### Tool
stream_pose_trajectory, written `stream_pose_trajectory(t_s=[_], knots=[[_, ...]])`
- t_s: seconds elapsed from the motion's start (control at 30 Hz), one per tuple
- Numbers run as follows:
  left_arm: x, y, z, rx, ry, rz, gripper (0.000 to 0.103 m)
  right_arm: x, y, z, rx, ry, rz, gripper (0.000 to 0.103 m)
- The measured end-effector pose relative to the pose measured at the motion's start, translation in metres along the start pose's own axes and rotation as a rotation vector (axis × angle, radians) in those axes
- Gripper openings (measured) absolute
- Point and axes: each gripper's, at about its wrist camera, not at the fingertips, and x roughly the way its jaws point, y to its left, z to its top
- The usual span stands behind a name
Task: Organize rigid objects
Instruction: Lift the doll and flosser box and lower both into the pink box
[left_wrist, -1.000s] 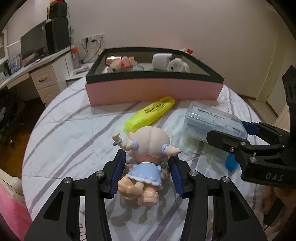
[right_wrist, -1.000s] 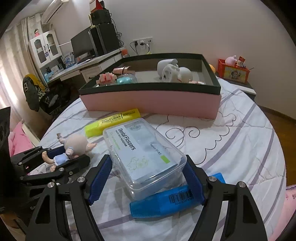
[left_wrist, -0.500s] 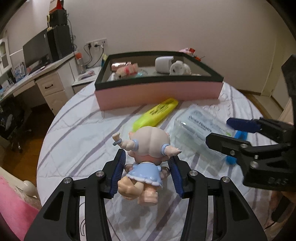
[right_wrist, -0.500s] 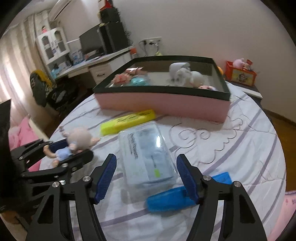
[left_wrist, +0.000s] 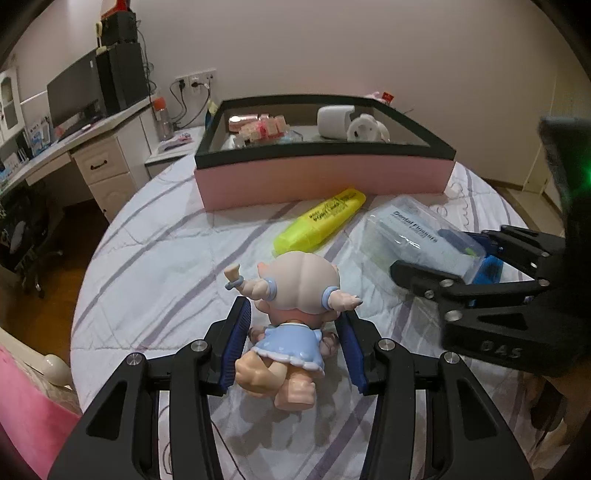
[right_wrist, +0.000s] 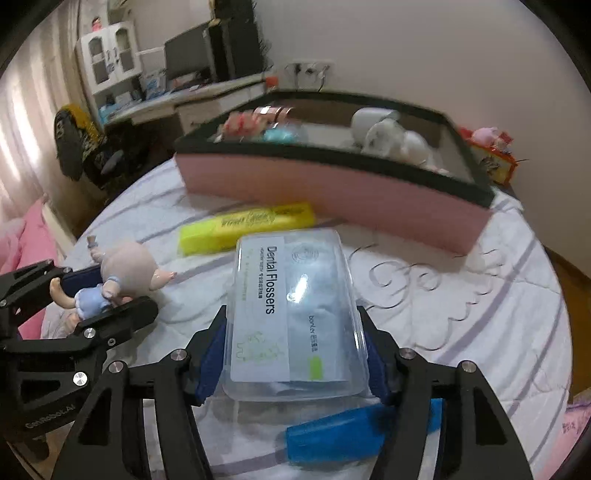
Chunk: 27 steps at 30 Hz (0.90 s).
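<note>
My left gripper (left_wrist: 295, 347) is shut on a small doll (left_wrist: 295, 310) in a blue dress and holds it above the round table; the doll also shows in the right wrist view (right_wrist: 118, 277). My right gripper (right_wrist: 291, 354) is shut on a clear box of dental flossers (right_wrist: 291, 310), lifted off the cloth; the box also shows in the left wrist view (left_wrist: 417, 232). A yellow highlighter (left_wrist: 321, 221) lies in front of the pink storage box (left_wrist: 321, 177). A blue highlighter (right_wrist: 351, 432) lies under the right gripper.
The pink box with a black rim (right_wrist: 332, 184) holds a white mug (left_wrist: 334, 120), a white figure and pink items. A desk with a monitor (left_wrist: 74, 99) stands at the left. An orange toy box (right_wrist: 495, 158) sits behind the right corner.
My right gripper has closed on the flosser box and lifted it, turning it lengthwise. My left gripper has risen with the doll, so the table looks farther away.
</note>
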Motion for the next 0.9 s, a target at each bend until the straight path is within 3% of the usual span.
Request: stream_pose_trajectory(t_s=[0.2,0.47,0.67,0.9], knots=[[-0.020,0.002,0.016,-0.016,-0.082,0.013,0.048,-0.035,-0.004,0.005,0.029,-0.107,0.006,0.064],[-0.067,0.001,0.045,-0.024,-0.285,0.087,0.048,-0.094,0.006,0.024,0.016,-0.298,-0.052,0.064],[-0.092,-0.001,0.065,0.000,-0.384,0.112,0.048,-0.120,0.006,0.038,0.018,-0.376,-0.068,0.064],[-0.099,0.000,0.088,0.028,-0.428,0.120,0.048,-0.126,0.004,0.055,0.012,-0.410,-0.074,0.064]])
